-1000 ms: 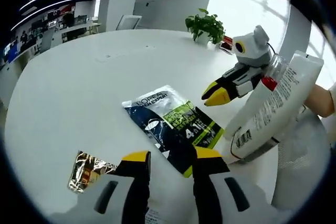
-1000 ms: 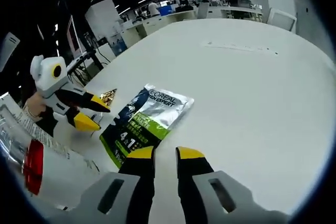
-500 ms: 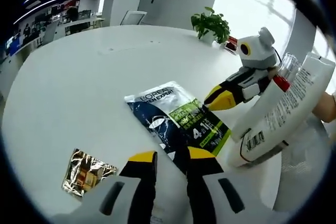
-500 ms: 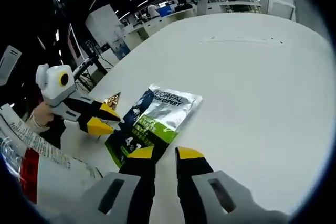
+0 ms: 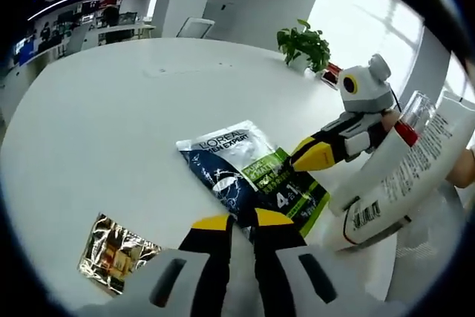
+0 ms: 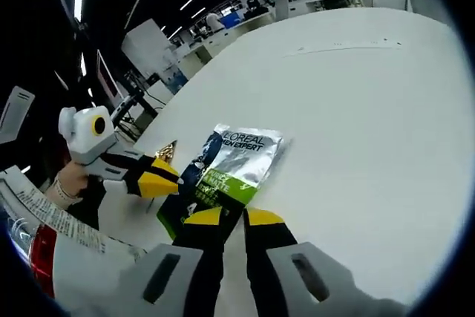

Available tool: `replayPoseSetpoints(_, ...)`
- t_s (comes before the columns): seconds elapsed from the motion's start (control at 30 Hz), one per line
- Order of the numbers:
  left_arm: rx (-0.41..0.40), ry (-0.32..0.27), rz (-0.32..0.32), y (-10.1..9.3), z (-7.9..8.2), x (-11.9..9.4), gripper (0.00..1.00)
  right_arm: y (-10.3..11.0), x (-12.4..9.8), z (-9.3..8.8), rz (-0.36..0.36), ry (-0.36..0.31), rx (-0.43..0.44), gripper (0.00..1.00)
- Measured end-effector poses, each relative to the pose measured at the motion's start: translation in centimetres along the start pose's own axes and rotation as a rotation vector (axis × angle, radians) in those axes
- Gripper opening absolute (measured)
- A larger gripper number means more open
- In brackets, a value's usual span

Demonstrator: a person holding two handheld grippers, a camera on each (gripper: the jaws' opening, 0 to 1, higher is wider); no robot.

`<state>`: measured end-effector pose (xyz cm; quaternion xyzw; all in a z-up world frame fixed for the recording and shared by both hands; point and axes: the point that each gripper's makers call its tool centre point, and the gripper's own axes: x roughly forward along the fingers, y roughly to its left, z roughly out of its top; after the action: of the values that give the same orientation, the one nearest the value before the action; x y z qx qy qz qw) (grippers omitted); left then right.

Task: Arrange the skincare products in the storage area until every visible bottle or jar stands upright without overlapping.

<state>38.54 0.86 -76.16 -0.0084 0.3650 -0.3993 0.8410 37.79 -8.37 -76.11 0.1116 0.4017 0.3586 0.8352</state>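
Note:
A blue, silver and green L'Oreal sachet (image 5: 241, 172) (image 6: 231, 162) lies flat on the white round table (image 5: 111, 124). My left gripper (image 5: 242, 220) has its jaws drawn together at the sachet's near corner, and I see nothing clamped between them. It enters the right gripper view from the left as the left gripper (image 6: 157, 180). My right gripper (image 6: 234, 217) is shut over the sachet's other end, and its yellow tip, the right gripper (image 5: 313, 155), sits at the sachet's green edge. A big white tube (image 5: 401, 176) (image 6: 63, 246) with a red band stands close by.
A gold foil sachet (image 5: 111, 246) (image 6: 167, 150) lies flat on the table beside the L'Oreal one. A potted plant (image 5: 304, 41) stands at the table's far edge. A hand (image 6: 63, 180) holds the left gripper. Desks and chairs fill the room behind.
My left jaws have closed from a wide gap to nearly touching while moving in toward the sachet's near corner. The right gripper has edged closer to the sachet, jaws unchanged.

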Motion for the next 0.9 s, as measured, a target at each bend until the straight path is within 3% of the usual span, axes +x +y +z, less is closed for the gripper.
replayPoseSetpoints(0.17,-0.038,-0.01,0.019,0.2,0.1,0.2,0.0,-0.3,0.1,0.0,-0.007,-0.009,0.021,0.04)
replayPoseSetpoints(0.4,0.009,-0.005,0.021,-0.2,0.5,0.0,0.0,-0.5,0.1,0.6,-0.061,-0.009,-0.036,0.02)
replayPoseSetpoints(0.47,0.038,-0.016,0.041,0.0,0.9,-0.2,0.0,-0.2,-0.2,1.5,-0.059,-0.043,-0.043,0.01)
replayPoseSetpoints(0.63,0.02,-0.048,0.064,-0.7,1.8,-1.3,0.0,0.5,-0.9,3.6,-0.065,-0.091,-0.073,0.01)
replayPoseSetpoints(0.9,0.108,-0.117,0.14,-0.9,4.3,-3.3,0.0,2.2,-1.9,5.8,-0.08,-0.154,-0.148,0.01)
